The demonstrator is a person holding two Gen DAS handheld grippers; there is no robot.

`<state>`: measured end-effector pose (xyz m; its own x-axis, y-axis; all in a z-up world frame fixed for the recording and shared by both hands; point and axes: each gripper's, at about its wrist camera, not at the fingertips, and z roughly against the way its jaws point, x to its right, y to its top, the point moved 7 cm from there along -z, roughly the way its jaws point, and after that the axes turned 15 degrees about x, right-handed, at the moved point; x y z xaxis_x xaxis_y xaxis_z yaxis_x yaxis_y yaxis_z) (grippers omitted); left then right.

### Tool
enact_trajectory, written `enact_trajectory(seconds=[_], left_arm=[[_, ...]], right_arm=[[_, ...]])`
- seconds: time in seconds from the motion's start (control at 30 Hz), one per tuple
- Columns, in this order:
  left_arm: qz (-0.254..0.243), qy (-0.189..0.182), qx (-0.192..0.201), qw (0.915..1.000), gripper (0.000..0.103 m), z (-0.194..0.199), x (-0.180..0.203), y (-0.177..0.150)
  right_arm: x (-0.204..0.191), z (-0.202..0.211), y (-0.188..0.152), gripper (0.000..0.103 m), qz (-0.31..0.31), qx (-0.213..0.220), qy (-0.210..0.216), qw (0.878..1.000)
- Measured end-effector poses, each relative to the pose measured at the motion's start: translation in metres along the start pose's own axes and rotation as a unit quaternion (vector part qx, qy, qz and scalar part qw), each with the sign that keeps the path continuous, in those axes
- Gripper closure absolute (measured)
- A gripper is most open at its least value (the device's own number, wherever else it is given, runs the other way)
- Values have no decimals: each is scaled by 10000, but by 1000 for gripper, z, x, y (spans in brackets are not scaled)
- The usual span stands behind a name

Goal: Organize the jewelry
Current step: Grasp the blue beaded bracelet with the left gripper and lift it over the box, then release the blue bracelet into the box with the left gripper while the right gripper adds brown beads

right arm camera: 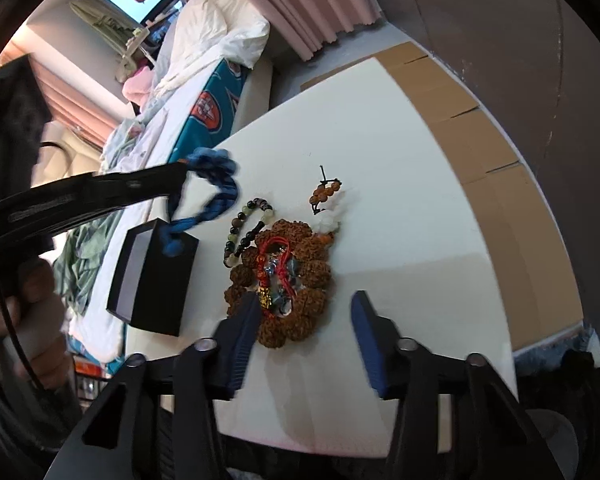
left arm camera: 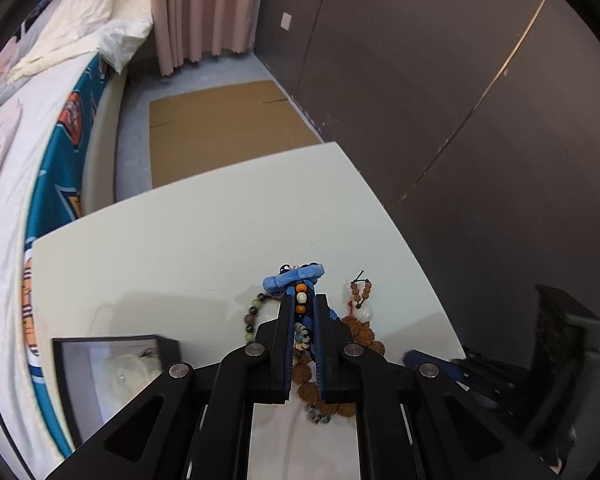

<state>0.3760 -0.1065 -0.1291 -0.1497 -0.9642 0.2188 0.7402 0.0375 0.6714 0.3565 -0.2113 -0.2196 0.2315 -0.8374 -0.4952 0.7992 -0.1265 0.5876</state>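
Left wrist view: the left gripper (left arm camera: 302,304) is clamped nearly closed on a blue chunky-bead strand with orange and white beads (left arm camera: 296,278), above the white table (left arm camera: 180,248).

Right wrist view: the right gripper (right arm camera: 306,316) stands partly open, empty, straddling a brown knobbly seed-bead bracelet (right arm camera: 300,276); the blue strand dangles over a black rectangular box (right arm camera: 152,280).

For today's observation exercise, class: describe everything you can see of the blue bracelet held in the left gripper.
The blue bracelet is a loop of chunky, matte blue pieces that look like stone or dyed wood, with an orange, a white and another orange bead in a row. The left gripper is shut on it at those beads, holding it lifted so that it hangs in an open loop. Its lower end dangles over the open black box, at or near its edge; whether it touches is unclear.
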Motion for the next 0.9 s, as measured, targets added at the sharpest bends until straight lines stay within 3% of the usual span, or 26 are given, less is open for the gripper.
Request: enact_trajectory(seconds=[0.13, 0.4, 0.47, 0.6, 0.9], left_arm=[[87, 50, 121, 9999, 94, 18, -11, -2], [354, 162, 306, 9988, 94, 50, -40, -17], [463, 191, 367, 9981, 94, 59, -49, -19], [667, 218, 511, 9962, 94, 78, -65, -21], [963, 262, 795, 9918, 94, 110, -96, -27]], right_arm=[[2, -12, 0, 74, 44, -108, -146, 9998], [-2, -29, 1, 74, 509, -304, -596, 9965], [-2, -31, 2, 80, 447, -336, -626, 9965], [-8, -20, 13, 82, 353, -140, -436, 9983], [-60, 12, 38, 83, 596, 303, 30, 9978]])
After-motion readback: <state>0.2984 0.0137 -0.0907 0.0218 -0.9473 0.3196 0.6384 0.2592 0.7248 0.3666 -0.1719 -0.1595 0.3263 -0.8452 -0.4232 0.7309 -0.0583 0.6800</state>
